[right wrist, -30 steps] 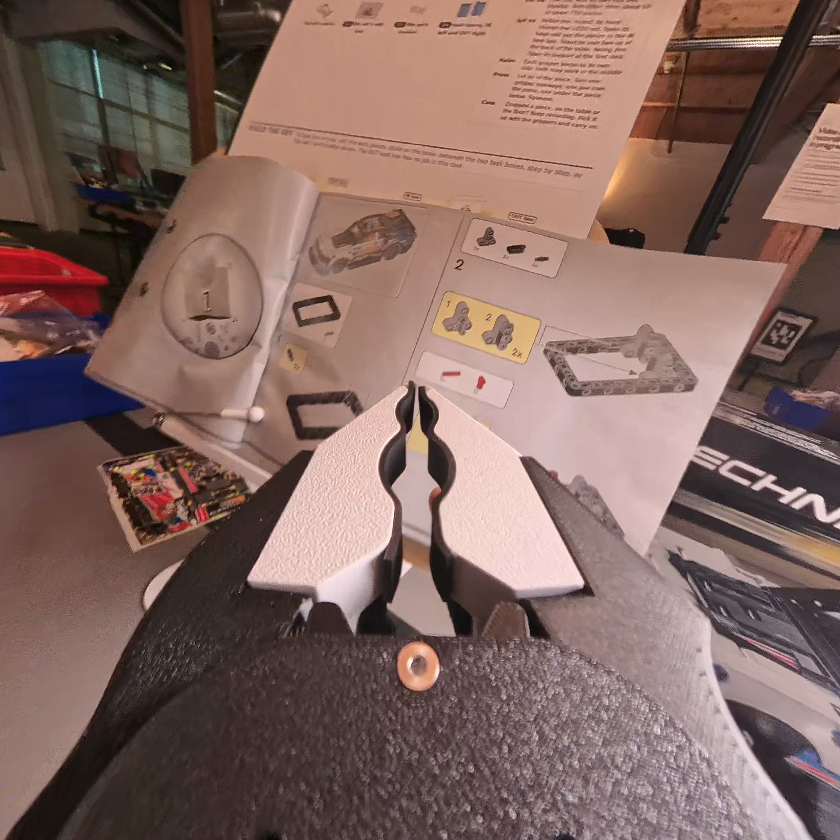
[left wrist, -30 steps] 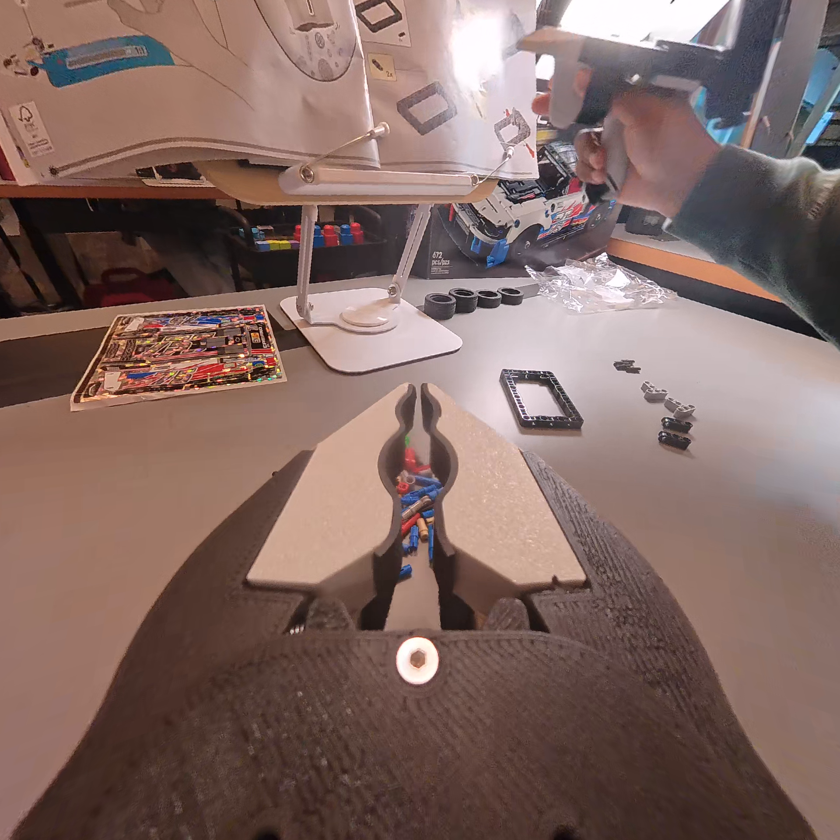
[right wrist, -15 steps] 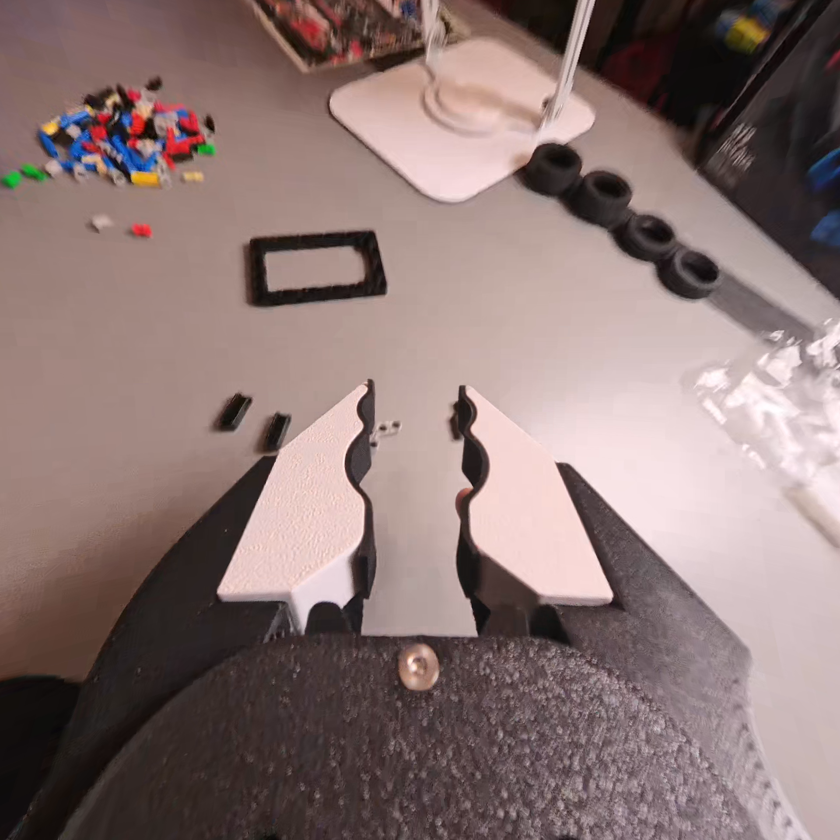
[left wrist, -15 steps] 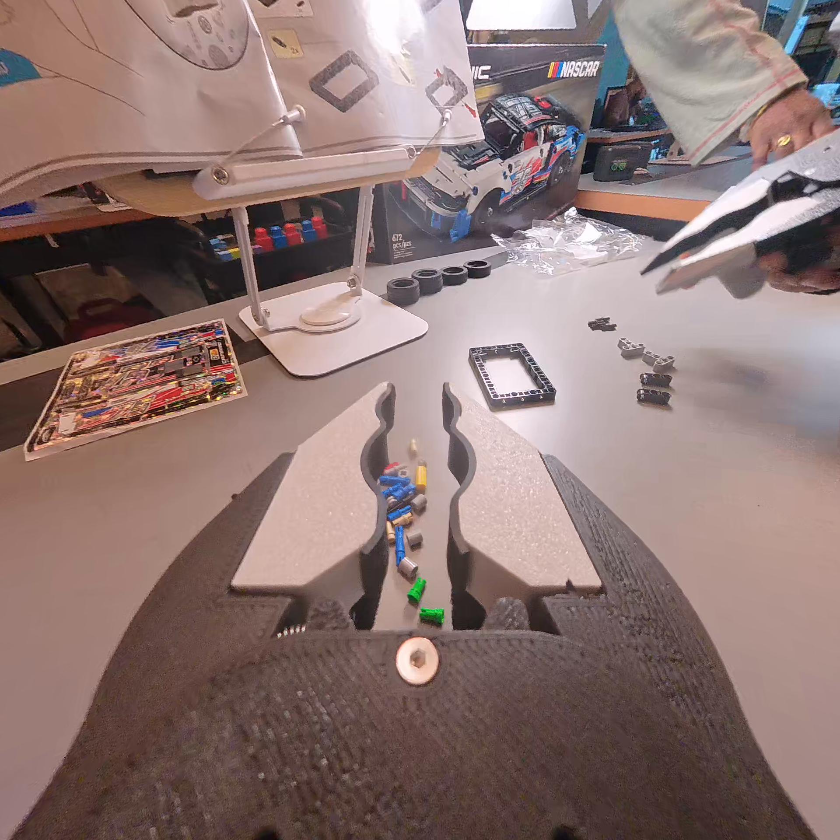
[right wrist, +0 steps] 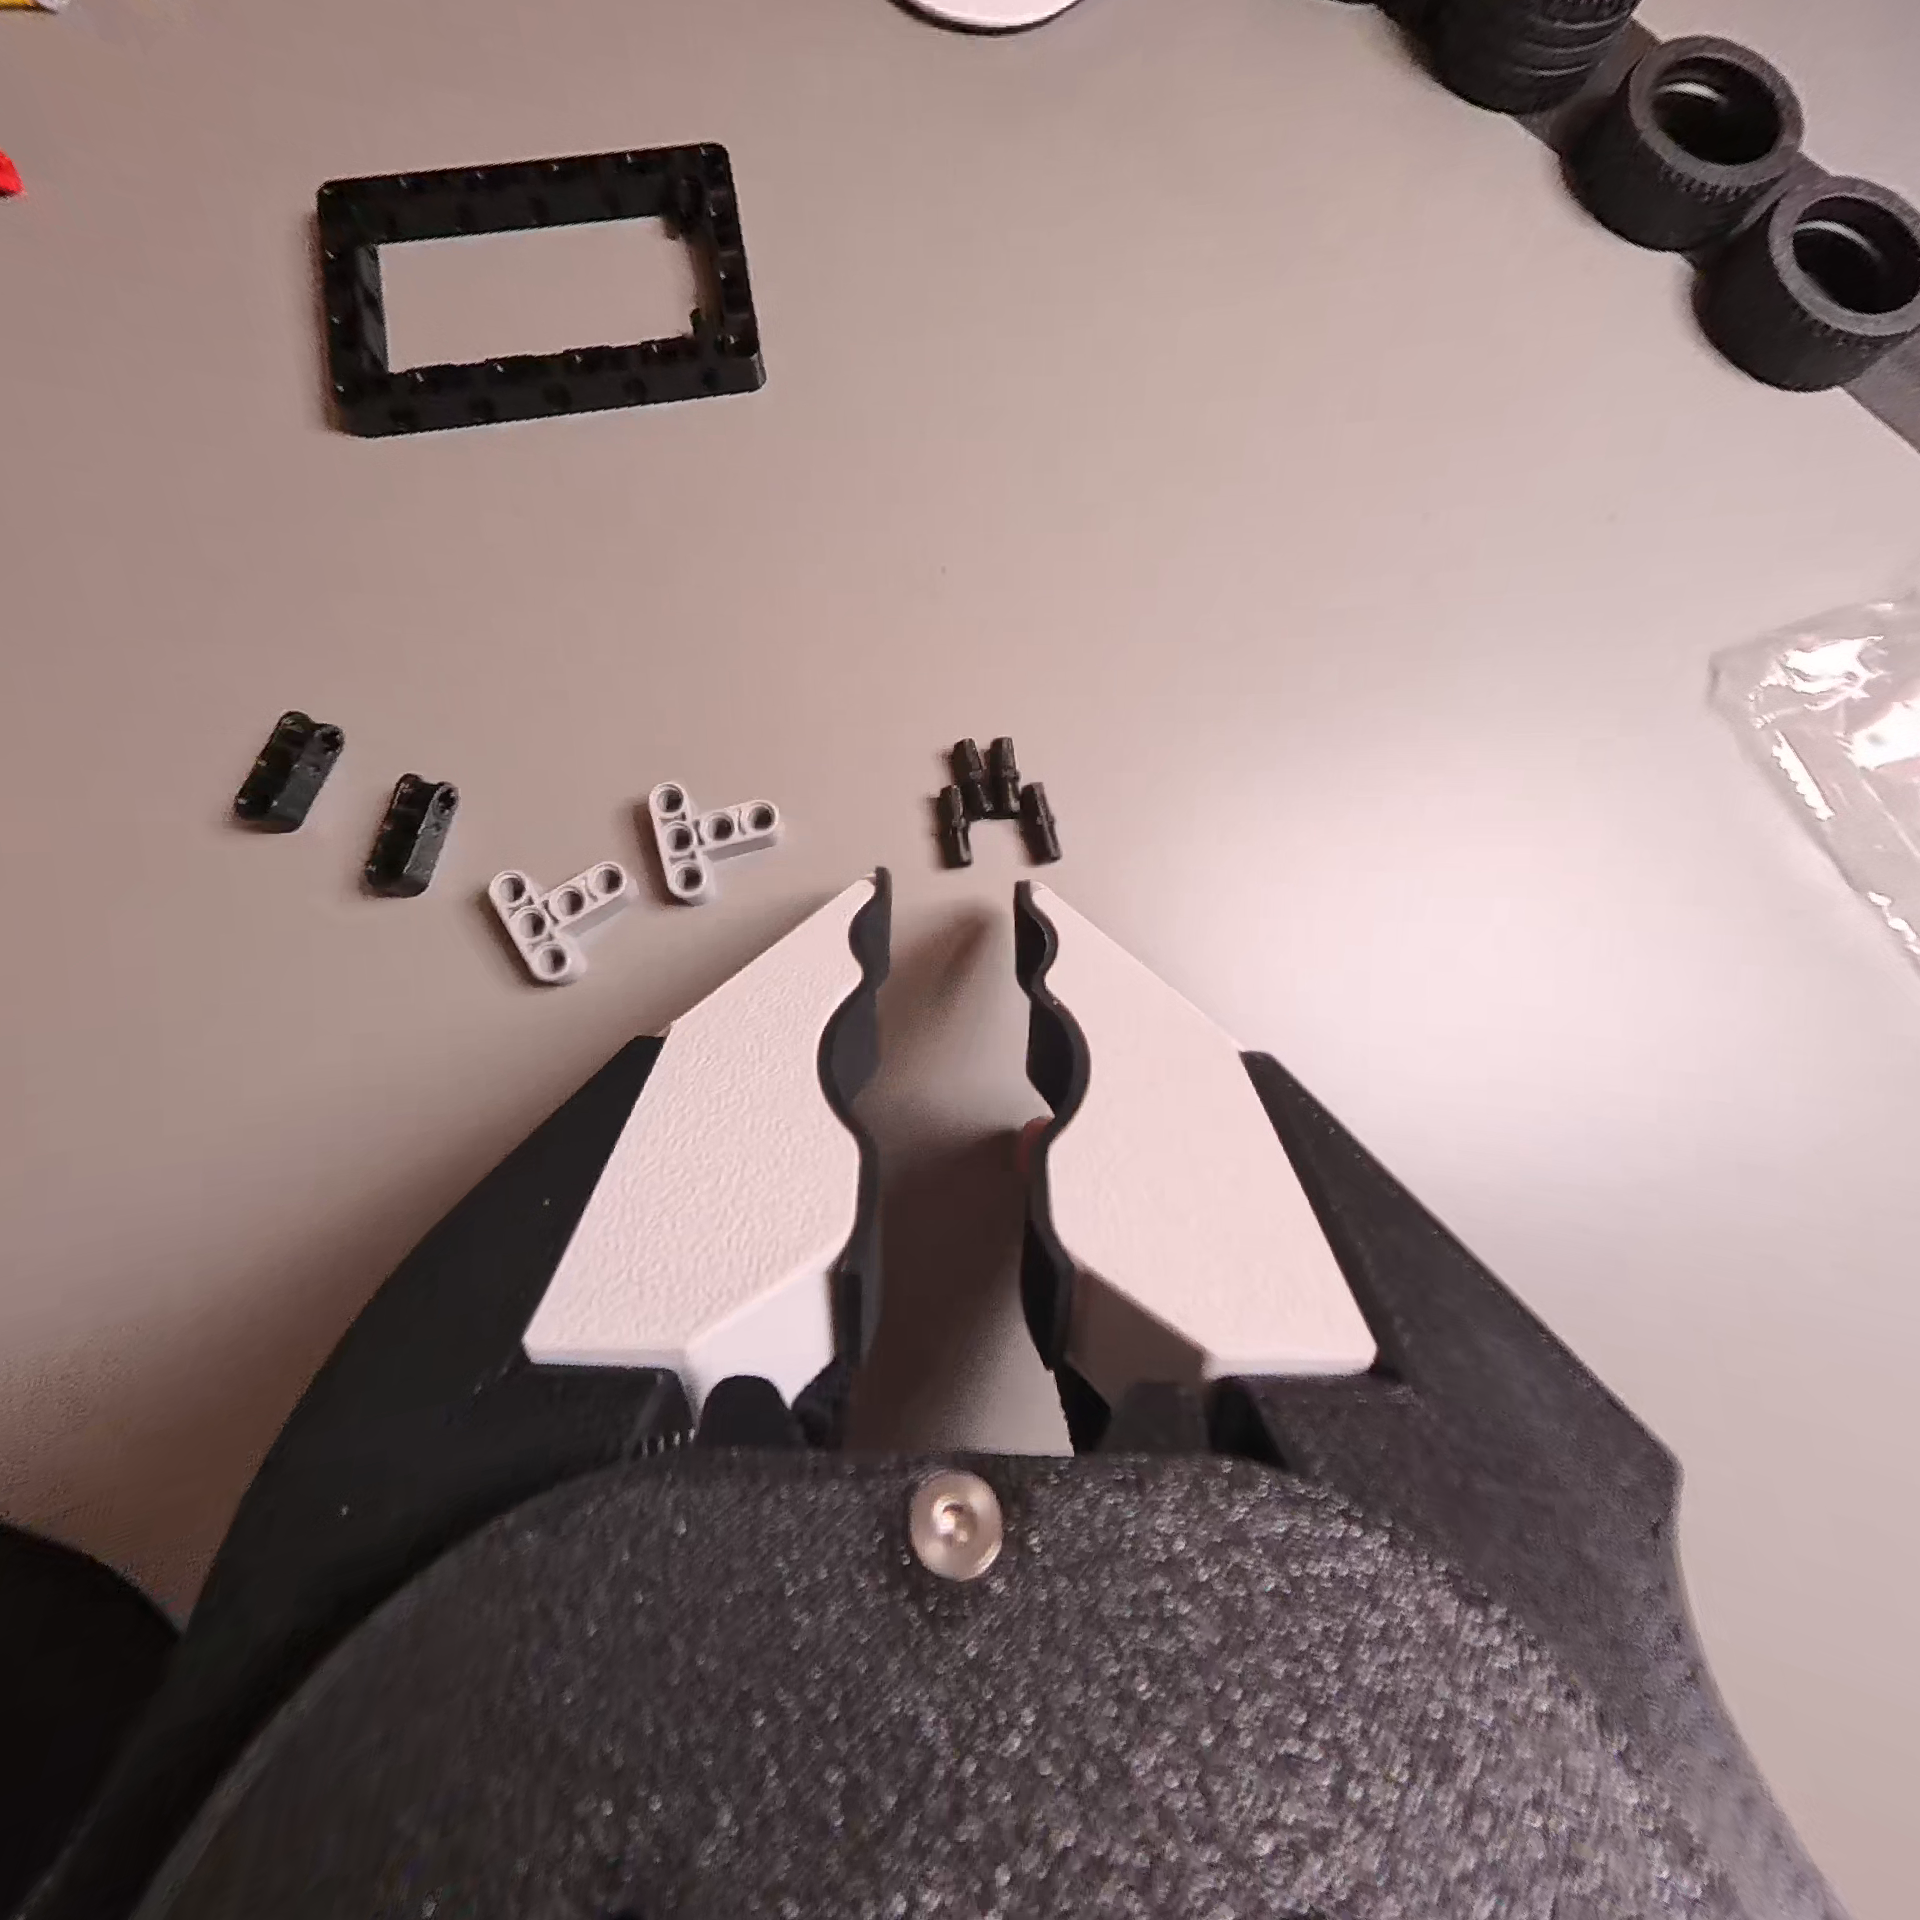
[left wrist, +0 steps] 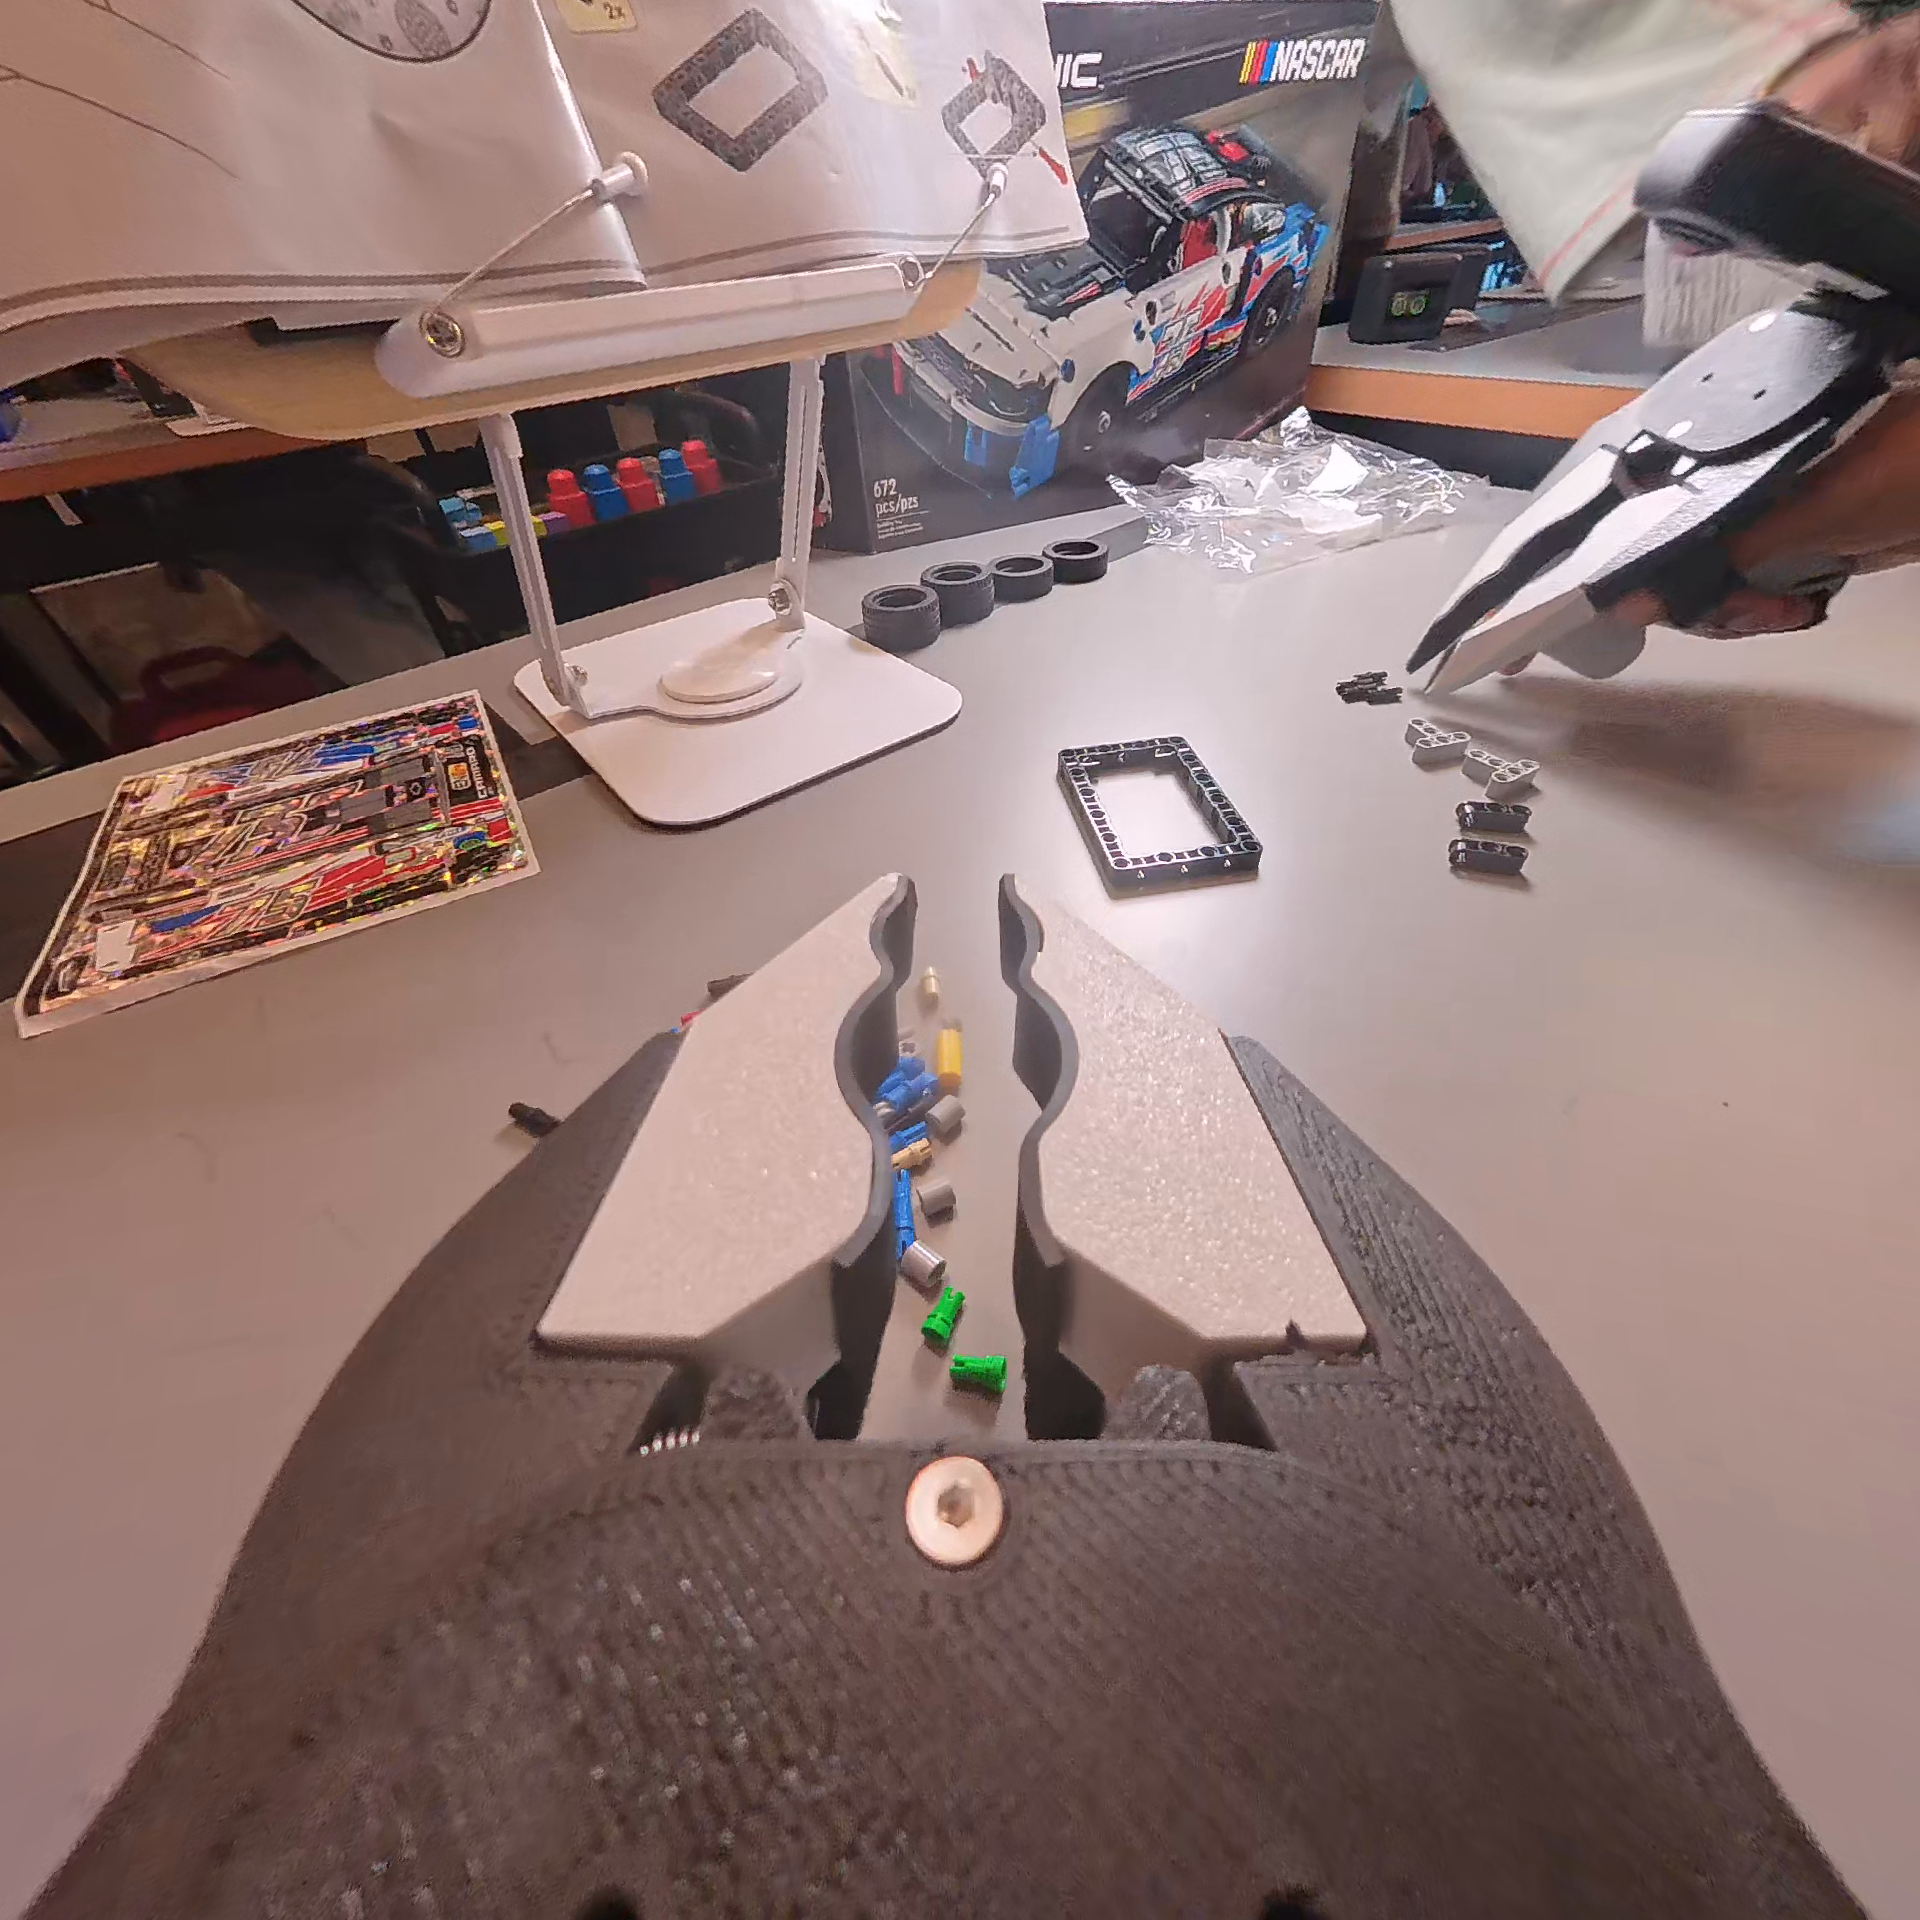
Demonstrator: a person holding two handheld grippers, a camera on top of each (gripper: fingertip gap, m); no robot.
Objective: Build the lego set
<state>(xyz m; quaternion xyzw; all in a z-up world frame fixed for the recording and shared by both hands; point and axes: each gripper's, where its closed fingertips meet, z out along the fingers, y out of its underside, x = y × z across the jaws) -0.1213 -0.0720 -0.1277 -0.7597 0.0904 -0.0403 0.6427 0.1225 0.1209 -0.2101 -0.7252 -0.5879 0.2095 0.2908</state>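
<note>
My right gripper [right wrist: 951, 883] is open and empty, low over the grey table, its tips just short of a small cluster of black pins [right wrist: 995, 798]. Left of the pins lie two grey T-shaped pieces [right wrist: 634, 878] and two short black beams [right wrist: 348, 805]. A black rectangular frame [right wrist: 540, 286] lies farther off. My left gripper [left wrist: 956, 899] is open and empty above a pile of small coloured pins [left wrist: 925, 1132]. In the left wrist view the right gripper [left wrist: 1429, 670] shows at the right, beside the black pins [left wrist: 1366, 686], with the frame [left wrist: 1158, 816] in the middle.
A white stand [left wrist: 748, 717] holds the open instruction booklet [left wrist: 520, 135] at the back. Several black tyres [left wrist: 982, 597] sit in a row beside it. A sticker sheet [left wrist: 275, 821] lies at the left, a clear plastic bag [left wrist: 1299, 499] and the set's box [left wrist: 1122, 270] at the back right. Some 35 centimeters of space lies between my two pairs of fingers.
My right gripper swung down from the booklet to the table, opened, and closed in on the black pins. My left gripper opened over the coloured pile and hardly moved.
</note>
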